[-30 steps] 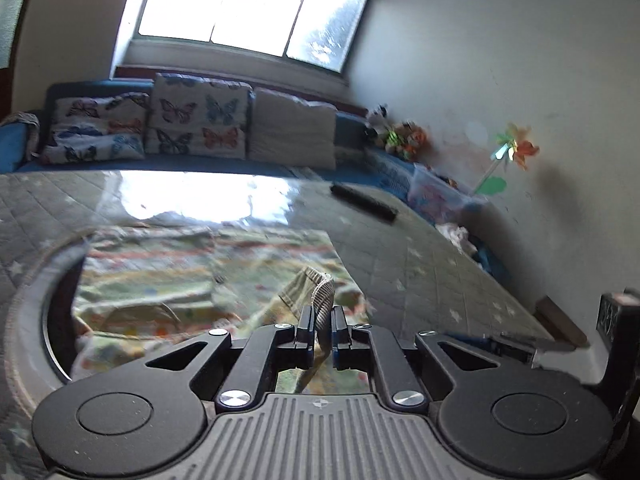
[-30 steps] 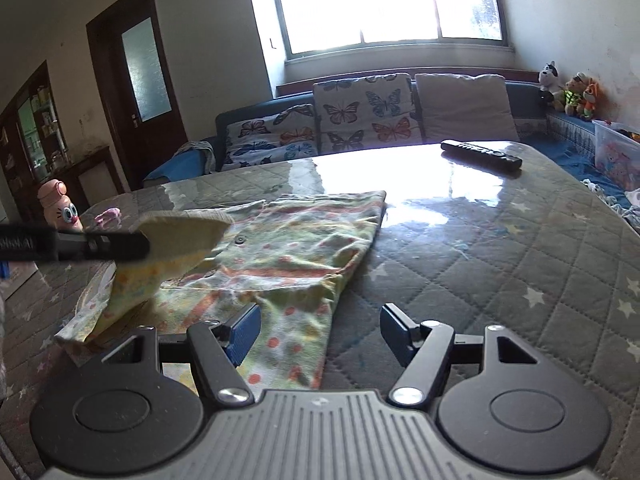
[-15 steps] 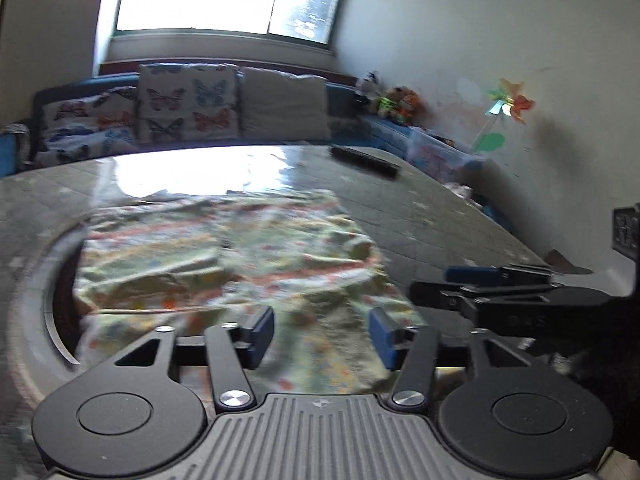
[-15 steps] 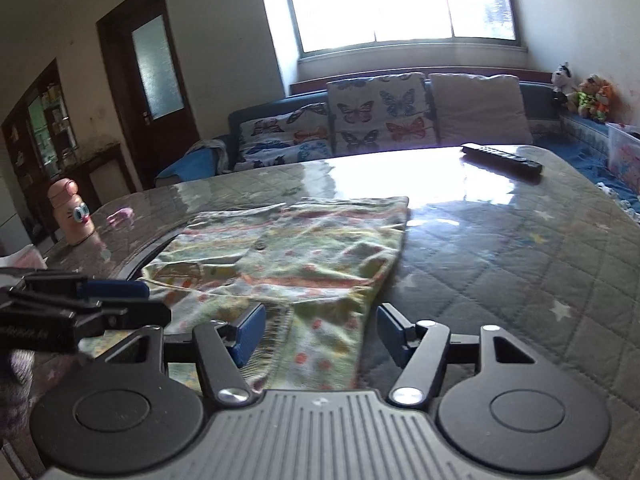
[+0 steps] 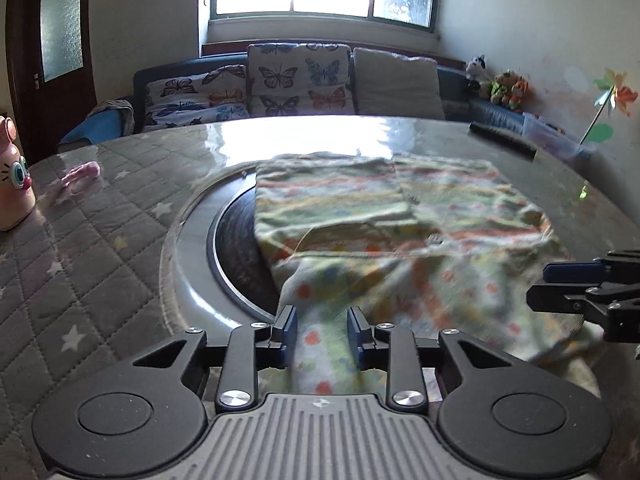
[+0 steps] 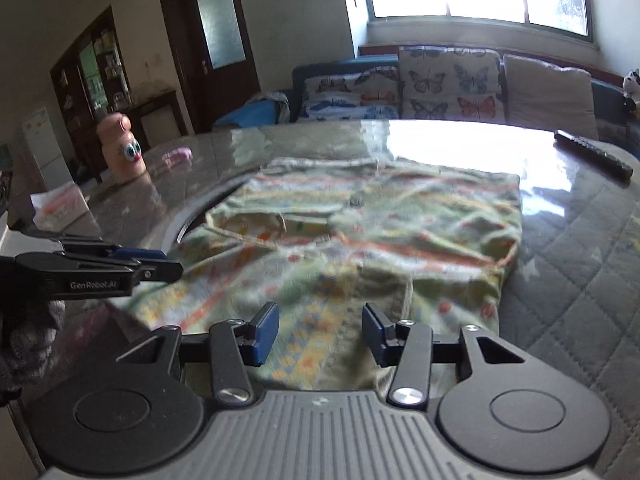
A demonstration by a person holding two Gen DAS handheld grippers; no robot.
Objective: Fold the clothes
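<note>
A green and yellow patterned garment (image 5: 400, 220) (image 6: 380, 220) with orange stripes and dots lies partly folded on the quilted table top (image 5: 100, 260), its near end hanging toward me. My left gripper (image 5: 322, 332) is down at the near left hem. Its jaws are closing with cloth between the blue pads, a gap still showing. My right gripper (image 6: 320, 332) straddles the near right part of the garment. Its jaws are also closing and stand wider, with cloth lying between them. Each gripper shows side-on in the other's view: left gripper (image 6: 172, 262), right gripper (image 5: 540, 284).
A round inset turntable ring (image 5: 188, 248) lies under the garment's left side. A pink cartoon bottle (image 5: 12, 184) (image 6: 120, 148) and a small pink object (image 5: 80, 172) stand at the left, a black remote (image 6: 592, 156) at the far right. Behind is a sofa with butterfly cushions (image 5: 296, 80).
The left gripper let go of the lifted cloth corner, opened wide, then narrowed again. Both grippers dropped toward the garment's near hem and swung left. The right jaws narrowed.
</note>
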